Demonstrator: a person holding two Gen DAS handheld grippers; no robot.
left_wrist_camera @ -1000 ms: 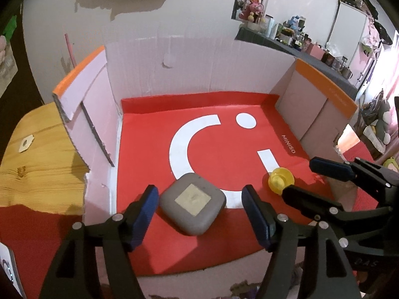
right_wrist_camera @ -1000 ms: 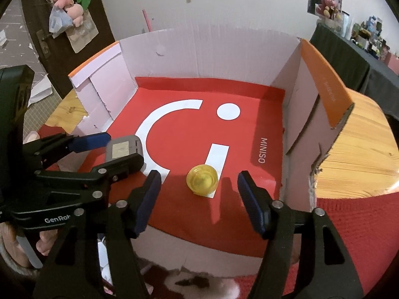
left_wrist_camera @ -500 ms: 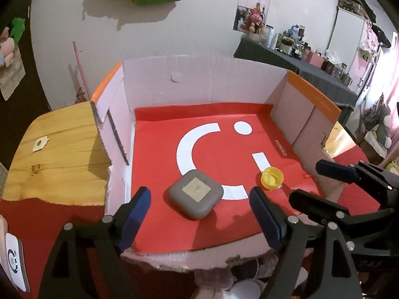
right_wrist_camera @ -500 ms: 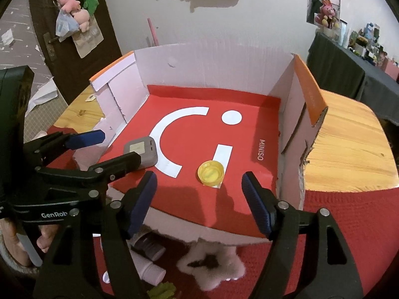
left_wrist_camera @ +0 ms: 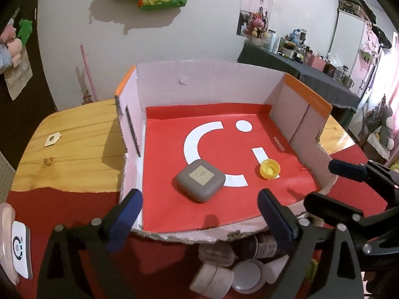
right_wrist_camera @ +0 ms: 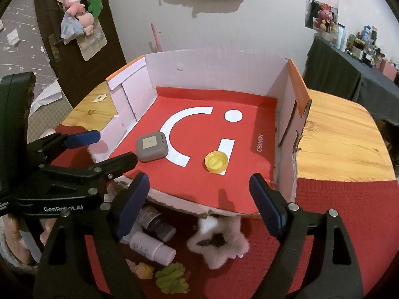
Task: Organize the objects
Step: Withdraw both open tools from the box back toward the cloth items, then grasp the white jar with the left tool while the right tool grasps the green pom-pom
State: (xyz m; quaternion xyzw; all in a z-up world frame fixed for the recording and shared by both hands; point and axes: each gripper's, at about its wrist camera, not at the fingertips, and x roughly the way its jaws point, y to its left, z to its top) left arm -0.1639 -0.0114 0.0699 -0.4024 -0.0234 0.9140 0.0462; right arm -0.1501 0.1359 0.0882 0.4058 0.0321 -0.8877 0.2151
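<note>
My left claw (left_wrist_camera: 199,214) and right claw (right_wrist_camera: 199,199) were opening, both empty; bottles (right_wrist_camera: 152,246) crowded below the box (right_wrist_camera: 286,129) risked toppling.

Much tucked out of sight at the near edge

The cardboard box (left_wrist_camera: 212,84) front wall covers part of the bottles (right_wrist_camera: 152,246) and jars (left_wrist_camera: 214,277); labels unreadable. The white device (left_wrist_camera: 21,249) is cut off left. Clutter on the far dark shelf (left_wrist_camera: 311,59) is too small to tell.
</note>
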